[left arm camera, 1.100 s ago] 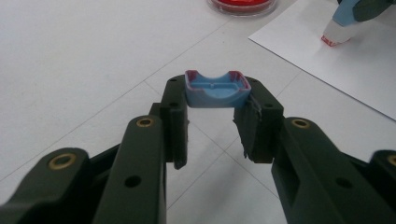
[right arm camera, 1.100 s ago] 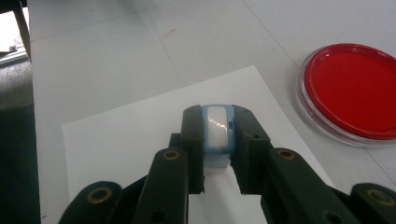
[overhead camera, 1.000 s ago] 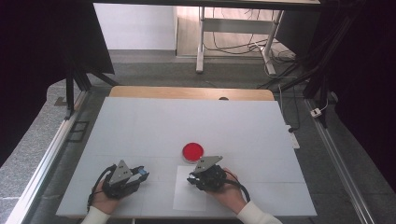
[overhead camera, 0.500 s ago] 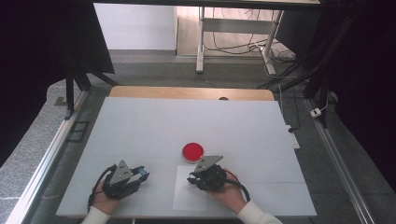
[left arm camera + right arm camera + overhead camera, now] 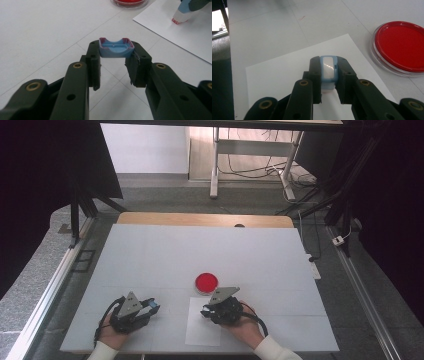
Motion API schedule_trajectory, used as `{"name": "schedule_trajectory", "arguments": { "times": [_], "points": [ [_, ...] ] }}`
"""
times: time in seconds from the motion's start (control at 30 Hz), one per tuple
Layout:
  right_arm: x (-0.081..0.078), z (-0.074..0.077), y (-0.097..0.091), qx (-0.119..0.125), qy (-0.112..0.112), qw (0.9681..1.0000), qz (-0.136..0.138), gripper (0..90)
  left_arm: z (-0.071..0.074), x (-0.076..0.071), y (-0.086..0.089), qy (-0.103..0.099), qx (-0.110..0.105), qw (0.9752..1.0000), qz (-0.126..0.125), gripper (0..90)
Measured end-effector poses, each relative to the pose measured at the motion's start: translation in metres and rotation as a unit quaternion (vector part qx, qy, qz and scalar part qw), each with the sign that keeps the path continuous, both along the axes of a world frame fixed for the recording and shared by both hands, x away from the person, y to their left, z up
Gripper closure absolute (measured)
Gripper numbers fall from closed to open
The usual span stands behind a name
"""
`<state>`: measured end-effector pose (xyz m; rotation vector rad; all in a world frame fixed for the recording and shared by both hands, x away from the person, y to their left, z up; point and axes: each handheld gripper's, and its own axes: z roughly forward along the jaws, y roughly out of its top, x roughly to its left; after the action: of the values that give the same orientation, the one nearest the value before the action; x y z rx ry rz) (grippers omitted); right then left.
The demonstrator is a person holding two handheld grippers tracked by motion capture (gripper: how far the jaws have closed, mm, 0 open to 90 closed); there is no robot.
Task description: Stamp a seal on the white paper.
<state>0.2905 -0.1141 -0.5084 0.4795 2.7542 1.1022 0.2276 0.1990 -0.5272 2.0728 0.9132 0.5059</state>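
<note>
A stamp (image 5: 328, 71), small, light and rigid, sits clenched by its sides in the right gripper (image 5: 328, 75) over paper (image 5: 287, 72); the left gripper (image 5: 116, 53) grasps its cap (image 5: 116, 47).

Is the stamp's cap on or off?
Off. The left gripper holds the blue cap, while the right gripper holds the uncapped stamp over the paper.

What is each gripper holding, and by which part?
Left gripper: blue cap, clamped by its ends. Right gripper: blue stamp, clamped by its sides.

Tool (image 5: 328, 72) grips a blue stamp (image 5: 328, 71) over paper (image 5: 282, 70) — red inkpad (image 5: 400, 46) beside.
</note>
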Motion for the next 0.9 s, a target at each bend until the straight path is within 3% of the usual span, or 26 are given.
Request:
{"name": "schedule_trajectory", "arguments": {
  "times": [0.9],
  "points": [
    [0.0003, 0.0049, -0.003, 0.013, -0.003, 0.9999, 0.004, 75.0, -0.001, 0.0016, 0.0019, 0.002, 0.0, 1.0, 0.002, 65.5]
  ]
}}
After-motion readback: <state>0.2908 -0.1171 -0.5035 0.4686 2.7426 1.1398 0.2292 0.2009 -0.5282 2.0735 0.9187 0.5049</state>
